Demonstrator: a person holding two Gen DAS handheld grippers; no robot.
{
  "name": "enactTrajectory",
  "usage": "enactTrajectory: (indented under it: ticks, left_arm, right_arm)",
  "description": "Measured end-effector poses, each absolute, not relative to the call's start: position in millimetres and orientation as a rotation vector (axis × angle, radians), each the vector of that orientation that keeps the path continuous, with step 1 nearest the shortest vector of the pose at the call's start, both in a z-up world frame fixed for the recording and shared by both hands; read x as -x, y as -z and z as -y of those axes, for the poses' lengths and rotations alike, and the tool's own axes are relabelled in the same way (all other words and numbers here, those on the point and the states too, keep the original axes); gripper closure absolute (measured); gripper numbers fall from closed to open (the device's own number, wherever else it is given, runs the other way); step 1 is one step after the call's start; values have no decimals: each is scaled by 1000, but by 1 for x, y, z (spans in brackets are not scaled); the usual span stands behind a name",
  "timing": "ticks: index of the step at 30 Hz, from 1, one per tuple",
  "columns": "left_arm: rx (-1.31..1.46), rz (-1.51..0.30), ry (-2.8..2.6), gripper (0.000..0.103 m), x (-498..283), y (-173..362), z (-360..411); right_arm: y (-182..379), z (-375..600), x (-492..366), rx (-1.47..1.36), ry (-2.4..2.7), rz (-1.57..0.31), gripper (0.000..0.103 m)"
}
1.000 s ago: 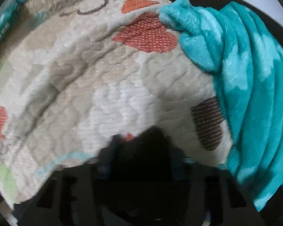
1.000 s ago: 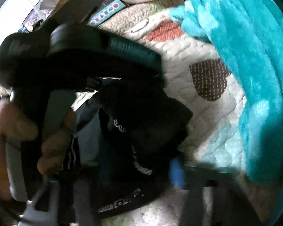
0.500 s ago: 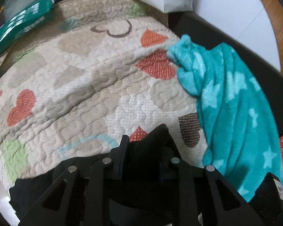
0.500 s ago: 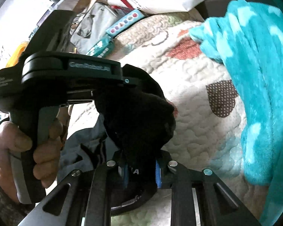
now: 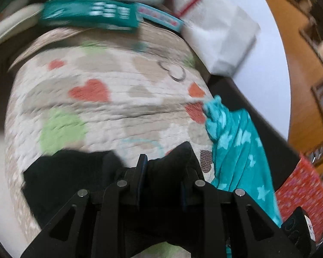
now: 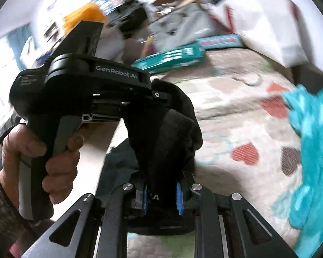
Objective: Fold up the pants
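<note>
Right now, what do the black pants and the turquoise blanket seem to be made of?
Black pants: likely a soft, matte fleece-like knit; the edge looks fuzzy and thick. Turquoise blanket: probably plush fleece; fluffy pile with pale stars.

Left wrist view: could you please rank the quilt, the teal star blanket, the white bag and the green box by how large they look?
1. quilt
2. teal star blanket
3. white bag
4. green box
The last two look close, and blur makes them unsure.
</note>
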State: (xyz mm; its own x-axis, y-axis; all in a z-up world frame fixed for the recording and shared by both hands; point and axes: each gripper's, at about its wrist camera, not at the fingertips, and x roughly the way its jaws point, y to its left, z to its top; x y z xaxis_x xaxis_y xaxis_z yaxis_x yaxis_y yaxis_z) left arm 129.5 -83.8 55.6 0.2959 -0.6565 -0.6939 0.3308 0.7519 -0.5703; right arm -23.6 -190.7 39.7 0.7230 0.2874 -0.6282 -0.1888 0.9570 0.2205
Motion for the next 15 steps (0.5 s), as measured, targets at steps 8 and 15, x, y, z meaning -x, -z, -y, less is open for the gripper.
enactTrajectory:
  ticks: [8, 15]
  left_arm:
    - [663, -1116, 575, 78, -123, 5, -25]
    - [779, -1166, 431, 60, -125, 43, -72]
  right_arm:
    - [-15, 78, 21, 225, -376, -759, 82]
    - [37, 21, 27, 531, -383, -781, 69]
